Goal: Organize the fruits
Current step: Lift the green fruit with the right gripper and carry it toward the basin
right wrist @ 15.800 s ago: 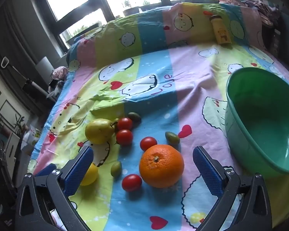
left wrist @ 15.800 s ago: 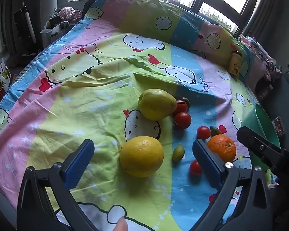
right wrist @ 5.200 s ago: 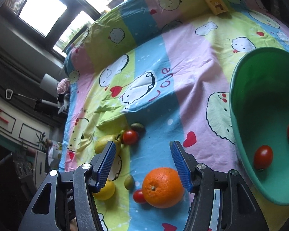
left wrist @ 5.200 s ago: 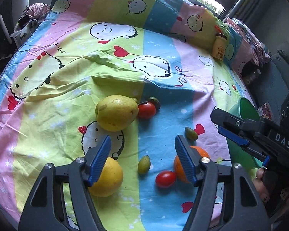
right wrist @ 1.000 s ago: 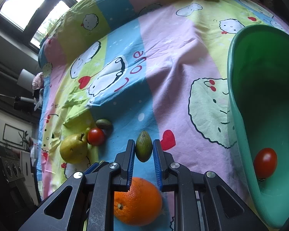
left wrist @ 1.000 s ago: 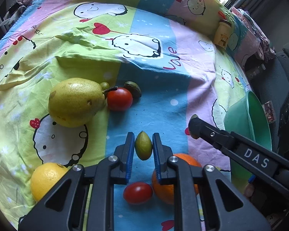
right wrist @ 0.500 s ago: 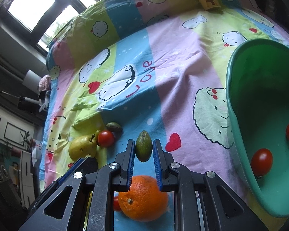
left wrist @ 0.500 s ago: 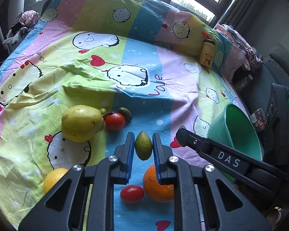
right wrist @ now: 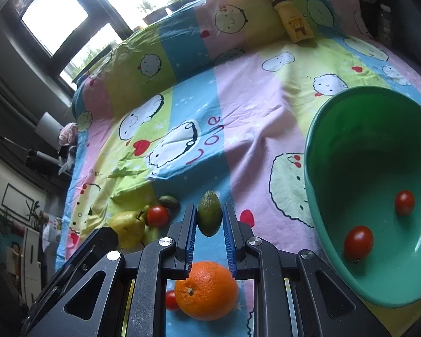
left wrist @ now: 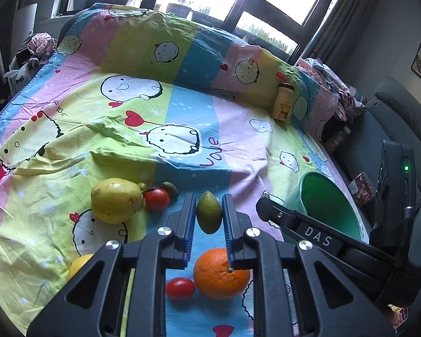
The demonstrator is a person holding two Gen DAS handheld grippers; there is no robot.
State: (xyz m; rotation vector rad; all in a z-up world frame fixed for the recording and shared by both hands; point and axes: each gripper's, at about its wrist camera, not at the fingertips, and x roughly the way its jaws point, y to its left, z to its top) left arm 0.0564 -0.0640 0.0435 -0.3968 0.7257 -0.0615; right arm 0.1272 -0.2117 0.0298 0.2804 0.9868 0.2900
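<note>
An orange (left wrist: 221,273) lies beneath both clamped olives (left wrist: 208,215).

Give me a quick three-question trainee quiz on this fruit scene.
1. True or false: the round orange lies inside the green plastic basin.
2. How many red cherry tomatoes are in the basin? A) one B) two C) four
3. Fill in: the left gripper and right gripper are each shut on a small oval ____.
Key: 1 false. 2 B. 3 fruit: light green oval fruit left, dark green oval fruit right.
</note>
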